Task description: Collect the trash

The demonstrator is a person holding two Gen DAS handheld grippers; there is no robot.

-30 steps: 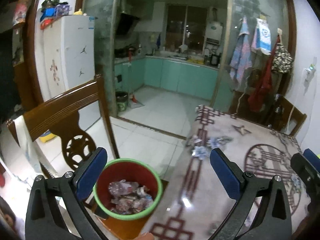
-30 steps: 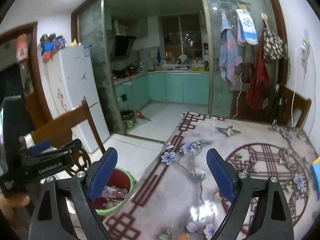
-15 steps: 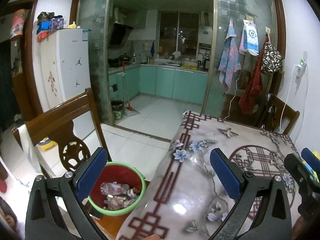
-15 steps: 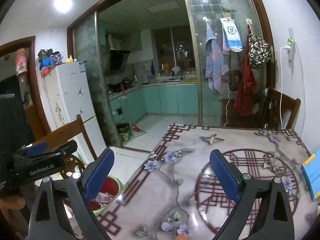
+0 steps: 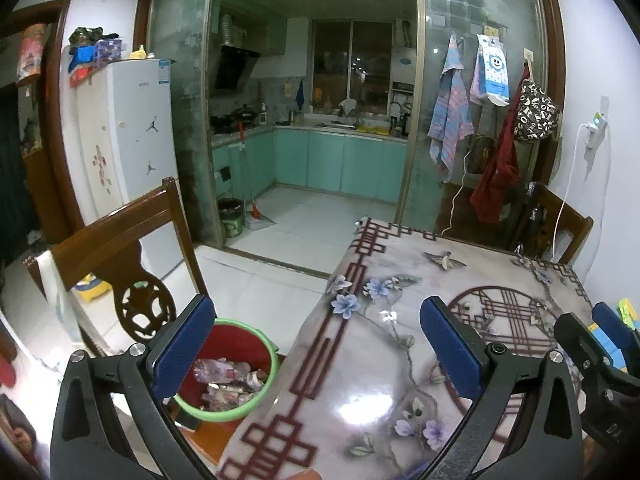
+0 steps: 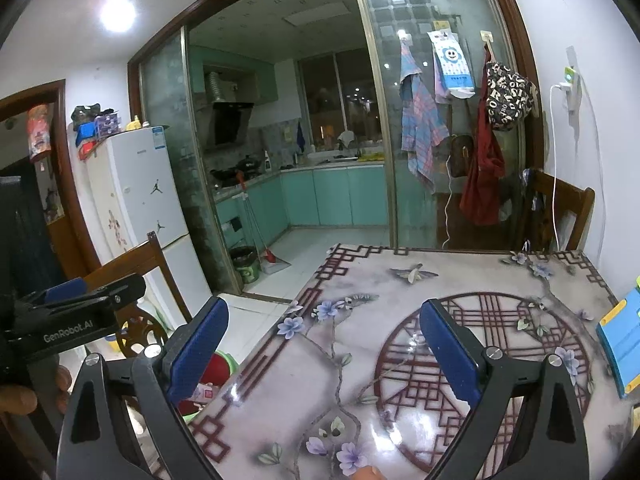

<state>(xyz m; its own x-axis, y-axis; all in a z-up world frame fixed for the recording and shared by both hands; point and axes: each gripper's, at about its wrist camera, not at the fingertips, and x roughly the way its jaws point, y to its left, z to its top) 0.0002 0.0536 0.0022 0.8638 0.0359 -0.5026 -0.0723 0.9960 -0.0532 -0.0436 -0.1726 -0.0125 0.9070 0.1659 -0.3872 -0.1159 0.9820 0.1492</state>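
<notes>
A: Our jaws stand wide on both sides. The left gripper (image 5: pixel 316 336) has nothing between its blue pads, and neither does the right gripper (image 6: pixel 324 340); both hang over the near end of the glossy, flower-patterned table (image 6: pixel 400 360).

B: And the trash?

A: We see it down in the red bucket with the green rim (image 5: pixel 256 408), on the floor just beside the table's left edge, below the carved wooden chair (image 5: pixel 120 248). A crushed clear plastic bottle (image 5: pixel 220 372) and crumpled wrappers lie heaped inside.

B: Anything left on the table?

A: Only a blue card with a yellow edge (image 6: pixel 620 344) at the far right, and we cannot tell whether that counts as trash.

B: How would such pieces handle?

A: We judge them light, thin and springy, and slick where they are plastic. We would pinch a bottle across its crushed middle, a wrapper at a bunched fold. A flat card lying on this shiny top could slide, so we would take it at an edge.
</notes>
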